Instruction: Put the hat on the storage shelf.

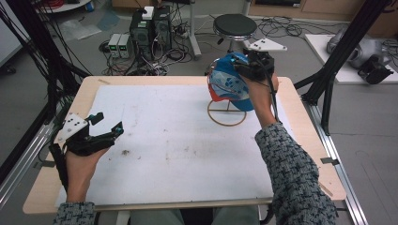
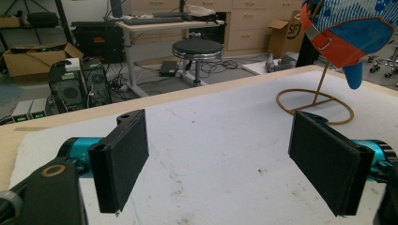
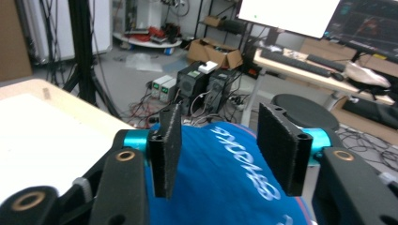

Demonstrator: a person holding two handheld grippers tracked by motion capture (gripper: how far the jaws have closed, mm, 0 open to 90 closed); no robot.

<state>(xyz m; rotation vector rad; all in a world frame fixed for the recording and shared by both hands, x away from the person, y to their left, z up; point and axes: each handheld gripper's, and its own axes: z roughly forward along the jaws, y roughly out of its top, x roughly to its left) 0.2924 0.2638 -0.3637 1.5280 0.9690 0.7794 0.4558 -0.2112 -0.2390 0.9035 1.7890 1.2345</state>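
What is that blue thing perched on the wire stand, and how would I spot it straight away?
Look at the far right part of the white-topped table, where a thin stand with a ring base sits. On top of it hangs a blue cap with white print and an orange strap, with the right gripper over it, jaws apart. It is the only colourful, cloth thing on the table.

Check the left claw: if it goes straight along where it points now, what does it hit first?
Probably nothing close. In the left gripper view the left claw, open, looks across bare white table mat; the wire hat stand with the blue cap sits right of that line. Depth is unclear.
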